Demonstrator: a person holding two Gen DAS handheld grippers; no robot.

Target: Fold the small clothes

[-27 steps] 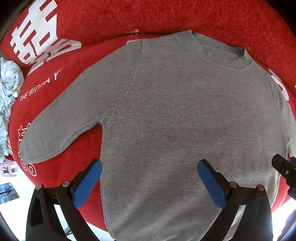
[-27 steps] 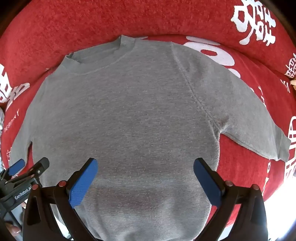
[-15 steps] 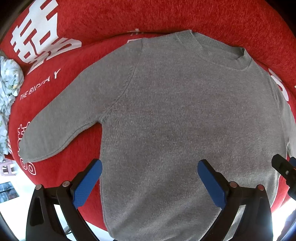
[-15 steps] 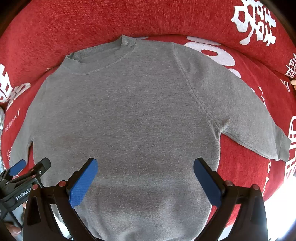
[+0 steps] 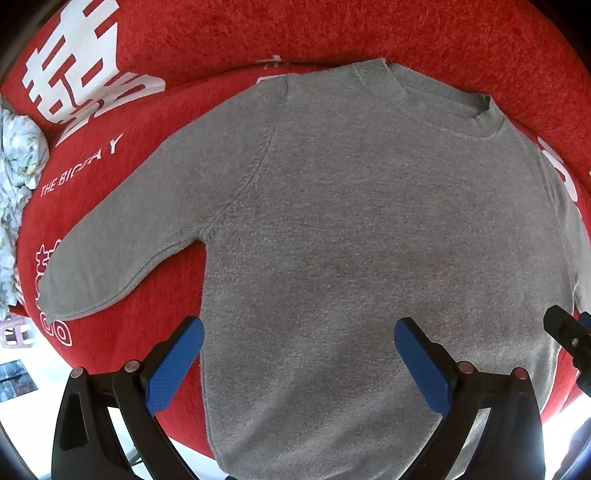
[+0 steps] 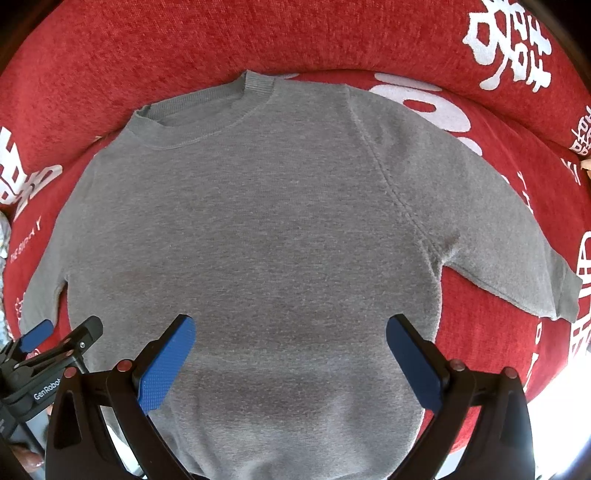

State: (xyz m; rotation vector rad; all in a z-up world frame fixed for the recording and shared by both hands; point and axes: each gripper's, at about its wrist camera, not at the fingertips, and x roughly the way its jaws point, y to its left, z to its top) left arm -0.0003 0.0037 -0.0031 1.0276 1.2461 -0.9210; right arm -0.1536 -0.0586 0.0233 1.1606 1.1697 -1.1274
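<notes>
A: Noting fabric first. Grey sweater (image 5: 369, 229) is lying flat, front up, filling the centre of both wrist views. Fine knit with a fuzzy nap; ribbed crew collar at the top of frame; raglan seams running diagonally from collar to armpits. Both sleeves are spreading outward, one toward lower left in the left wrist view, the other toward the right edge in the right wrist view.

B: And underneath?

A: Red cover (image 5: 369, 33), chenille-like pile, rounded cushion shapes. White printing: large block characters at upper left, and "THE BIG…Y" reading partly below them; the middle letters are creased.

B: Tongs?

A: Left gripper (image 5: 297, 363) is hanging released, blue textured pads spread wide above the sweater's lower body, nothing between them. Right gripper (image 6: 290, 360) likewise, wide apart over the hem area, gripping nothing. Black frames, small round rivets.

B: Other writing?

A: "GenRobot…" on the black tool at lower left of the right wrist view. Crumpled floral cloth (image 5: 16, 192) is sitting at the left edge.
</notes>
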